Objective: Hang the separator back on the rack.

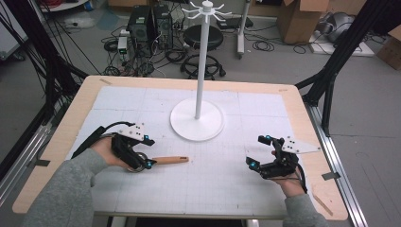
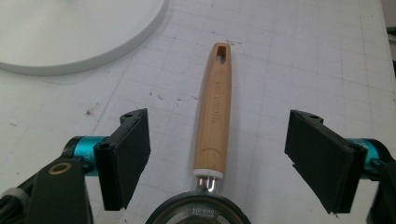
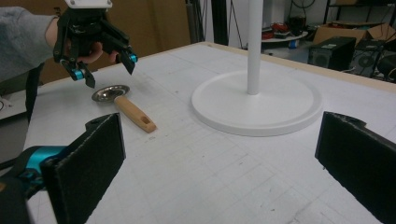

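Note:
A small metal strainer with a light wooden handle (image 1: 170, 160) lies flat on the white gridded mat (image 1: 213, 179), handle pointing right. In the left gripper view the handle (image 2: 213, 112) runs away from the camera, with the round metal head (image 2: 196, 212) at the bottom edge. My left gripper (image 1: 149, 152) hovers open just above the head, its jaws wide on either side of the handle and touching nothing. From the right gripper view the left gripper (image 3: 105, 70) hangs over the strainer (image 3: 133, 112). My right gripper (image 1: 257, 151) stands open near the mat's right side, holding nothing.
A white stand with a round base (image 1: 197, 119) and a tall pole (image 1: 202, 61) topped by hooks rises at the mat's centre back. Its base (image 3: 257, 102) lies ahead of the right gripper. Computers, cables and boxes sit on the floor beyond the table.

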A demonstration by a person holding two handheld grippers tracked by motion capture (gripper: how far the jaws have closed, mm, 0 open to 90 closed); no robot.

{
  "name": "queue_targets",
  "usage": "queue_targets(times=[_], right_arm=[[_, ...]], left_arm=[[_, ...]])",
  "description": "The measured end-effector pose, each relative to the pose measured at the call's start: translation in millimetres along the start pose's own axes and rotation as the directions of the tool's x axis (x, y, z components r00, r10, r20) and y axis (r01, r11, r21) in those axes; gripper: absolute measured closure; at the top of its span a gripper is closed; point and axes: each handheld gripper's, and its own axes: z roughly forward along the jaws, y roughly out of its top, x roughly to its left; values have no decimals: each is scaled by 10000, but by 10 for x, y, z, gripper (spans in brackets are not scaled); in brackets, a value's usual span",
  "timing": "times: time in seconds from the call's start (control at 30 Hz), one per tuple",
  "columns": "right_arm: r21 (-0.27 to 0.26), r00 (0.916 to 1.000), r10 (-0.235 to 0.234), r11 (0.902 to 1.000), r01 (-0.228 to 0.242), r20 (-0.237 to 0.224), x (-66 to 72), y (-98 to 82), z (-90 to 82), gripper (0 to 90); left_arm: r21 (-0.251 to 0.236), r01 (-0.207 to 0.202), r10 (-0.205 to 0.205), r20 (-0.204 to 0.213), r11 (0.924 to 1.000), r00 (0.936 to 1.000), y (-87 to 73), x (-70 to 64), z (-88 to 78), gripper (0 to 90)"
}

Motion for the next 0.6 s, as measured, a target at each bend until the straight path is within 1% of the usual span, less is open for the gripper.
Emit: queue_targets(times=[0.03,0.1,0.13,0.17,0.2,0.23,0.27,0.3,0.33,0.37,0.4,0.5,0.53,0.6], right_arm=[[4,10000,-29,10000,29,-3,-1,0,0,7],[11,10000,-43,10000,43,8,4,1,1,7],[11,10000,-43,10000,43,8,4,1,1,7],[13,10000,-48,10000,48,19,5,1,1,7],[38,10000,-68,10000,68,6,11,4,0,7],[38,10000,-68,10000,68,6,11,4,0,7],[34,10000,-63,10000,63,-6,15,7,-1,7],[9,9999,-111,9999,111,5,15,11,-1,7],[27,10000,-85,10000,85,-9,19,12,-1,7],[24,9999,-120,9999,120,-5,18,12,2,8],[56,10000,-93,9999,93,-32,22,12,2,11],[73,9999,-145,9999,145,-58,30,13,1,13],[73,9999,-145,9999,145,-58,30,13,1,13],[63,9999,-114,9999,115,-63,33,14,-2,13]], left_arm=[[83,-17,16,62,10000,10000,-5,5,20,254],[461,-70,66,101,9989,9999,-9,22,42,291],[502,30,-40,194,9987,9998,-8,31,49,291],[387,197,-207,256,9991,9995,-5,35,60,306],[469,154,-167,276,9988,9995,-1,45,60,352],[506,120,-134,290,9986,9995,-2,50,68,352],[669,78,-97,287,9977,9995,-5,60,84,357],[651,253,-270,259,9976,9993,-12,52,102,361],[878,120,-148,317,9961,9994,-17,66,109,380],[1015,-45,15,293,9948,9996,-21,73,113,406],[1023,-60,33,262,9947,9997,-27,75,123,415],[1146,50,-70,171,9934,9998,-35,101,139,434],[1225,-25,8,139,9925,9999,-36,112,143,434],[1464,87,-102,97,9892,9999,-45,128,158,440]])
